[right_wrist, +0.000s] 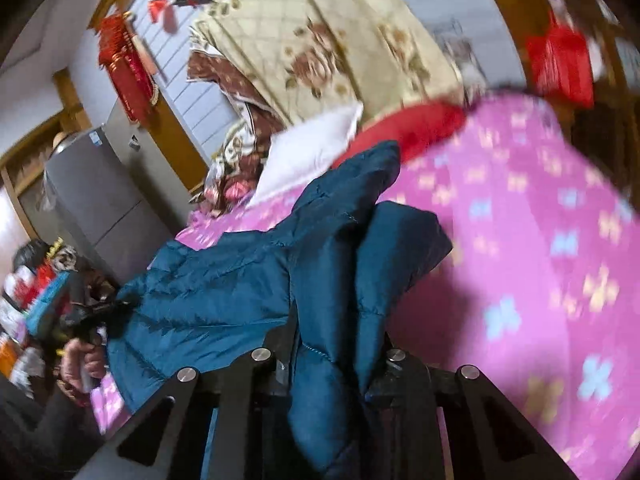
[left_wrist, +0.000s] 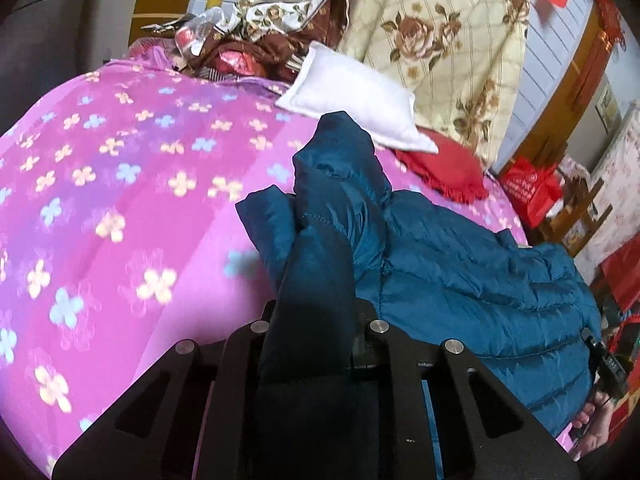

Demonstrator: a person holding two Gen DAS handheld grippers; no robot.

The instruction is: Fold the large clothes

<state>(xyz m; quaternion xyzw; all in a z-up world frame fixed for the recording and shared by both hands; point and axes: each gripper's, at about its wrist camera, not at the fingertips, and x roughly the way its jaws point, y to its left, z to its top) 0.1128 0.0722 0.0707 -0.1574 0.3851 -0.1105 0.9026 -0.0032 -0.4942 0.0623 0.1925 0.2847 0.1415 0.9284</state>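
Observation:
A teal quilted puffer jacket lies over the pink flowered bed cover. My left gripper is shut on a bunched fold of the jacket, which stands up between its fingers and hides their tips. In the right wrist view the same jacket stretches from the left across to my right gripper, which is shut on another fold of it. The left gripper's body and the hand that holds it show at the far end of the jacket. The pink cover fills the right of that view.
A white pillow, a red cushion and a cream rose-patterned quilt lie at the bed's head. Heaped bedding sits at the back. A red bag and a wooden chair stand beside the bed. A grey fridge stands at left.

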